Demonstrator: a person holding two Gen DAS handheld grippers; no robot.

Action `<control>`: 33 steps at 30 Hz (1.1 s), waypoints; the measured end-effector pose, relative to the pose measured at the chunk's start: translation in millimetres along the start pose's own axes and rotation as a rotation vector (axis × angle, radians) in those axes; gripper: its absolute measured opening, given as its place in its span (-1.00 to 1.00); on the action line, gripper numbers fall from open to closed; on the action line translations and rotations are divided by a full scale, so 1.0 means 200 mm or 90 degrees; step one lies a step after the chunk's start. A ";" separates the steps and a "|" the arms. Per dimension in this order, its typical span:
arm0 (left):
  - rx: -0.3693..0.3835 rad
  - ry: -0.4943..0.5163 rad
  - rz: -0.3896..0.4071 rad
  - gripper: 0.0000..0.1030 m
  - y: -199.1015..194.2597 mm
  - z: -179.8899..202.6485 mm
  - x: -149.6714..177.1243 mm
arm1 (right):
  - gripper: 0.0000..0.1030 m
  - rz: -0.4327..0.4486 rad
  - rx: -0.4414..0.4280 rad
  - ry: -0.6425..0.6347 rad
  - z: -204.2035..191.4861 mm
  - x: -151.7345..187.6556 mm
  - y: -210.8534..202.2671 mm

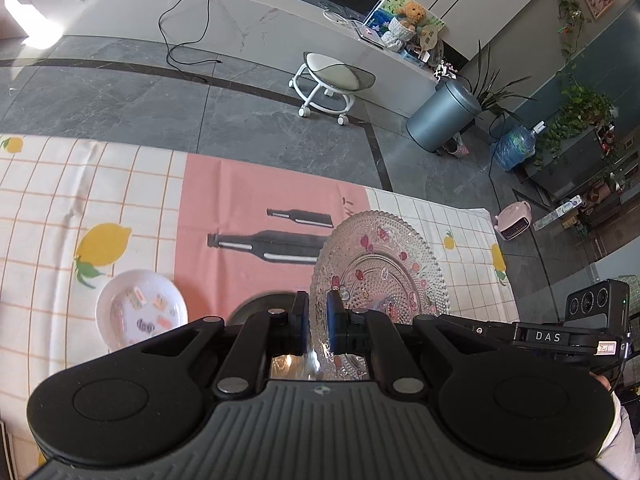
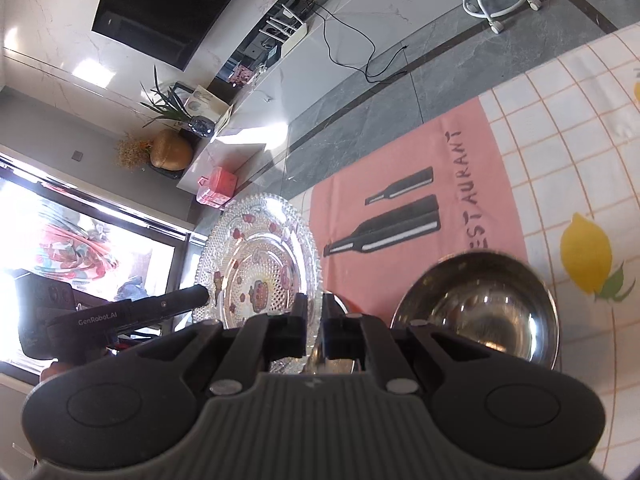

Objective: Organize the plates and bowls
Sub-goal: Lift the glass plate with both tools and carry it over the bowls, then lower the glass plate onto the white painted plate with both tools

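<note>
Both grippers clamp the glass plate [image 1: 380, 268] by its rim: the left gripper [image 1: 318, 322] on its left edge, the right gripper [image 2: 314, 326] on its right edge.

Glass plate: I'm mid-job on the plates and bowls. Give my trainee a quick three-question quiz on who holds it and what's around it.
1. True or false: only one tool grips the glass plate.
2. In the right wrist view, what sits on the table to the right of the right tool? A) a steel bowl B) a mug C) a fork
3. Fill in: the fruit printed on the tablecloth is a ____.

Key: 1 false, since the left tool and the right tool both clamp its rim. 2 A. 3 lemon.
</note>
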State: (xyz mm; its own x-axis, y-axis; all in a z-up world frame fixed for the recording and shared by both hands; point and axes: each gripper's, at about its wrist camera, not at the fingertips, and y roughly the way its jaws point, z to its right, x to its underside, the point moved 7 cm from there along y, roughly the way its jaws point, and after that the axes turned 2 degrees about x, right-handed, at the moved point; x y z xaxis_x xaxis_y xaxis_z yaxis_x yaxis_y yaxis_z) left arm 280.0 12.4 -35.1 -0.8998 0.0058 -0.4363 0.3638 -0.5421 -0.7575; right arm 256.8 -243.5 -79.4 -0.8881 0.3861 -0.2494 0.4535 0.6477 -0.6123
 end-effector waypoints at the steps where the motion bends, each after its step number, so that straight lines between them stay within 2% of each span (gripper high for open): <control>1: -0.004 -0.002 0.003 -0.82 -0.02 0.00 0.05 | -0.91 -0.002 -0.001 0.002 -0.01 0.05 -0.01; 11: -0.002 -0.068 0.037 -0.82 -0.21 -0.10 0.54 | -0.91 -0.023 -0.007 -0.008 -0.02 0.56 -0.11; 17: -0.008 -0.126 0.051 -0.82 -0.27 -0.21 0.80 | -0.90 -0.043 -0.003 -0.010 0.00 0.82 -0.08; 24: -0.009 -0.185 0.062 -0.82 -0.30 -0.34 1.03 | -0.90 -0.064 0.004 -0.002 0.02 1.06 -0.01; 33: -0.010 -0.228 0.056 -0.82 -0.27 -0.44 1.25 | -0.89 -0.084 0.037 0.007 0.09 1.25 0.10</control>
State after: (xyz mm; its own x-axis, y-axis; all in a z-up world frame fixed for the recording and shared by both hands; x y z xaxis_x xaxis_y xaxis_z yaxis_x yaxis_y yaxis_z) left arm 56.8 117.2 -146.4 -0.8913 -0.3357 -0.3049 0.4446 -0.5144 -0.7333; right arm 42.3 -146.7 -167.6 -0.9386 0.3074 -0.1567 0.3280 0.6537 -0.6820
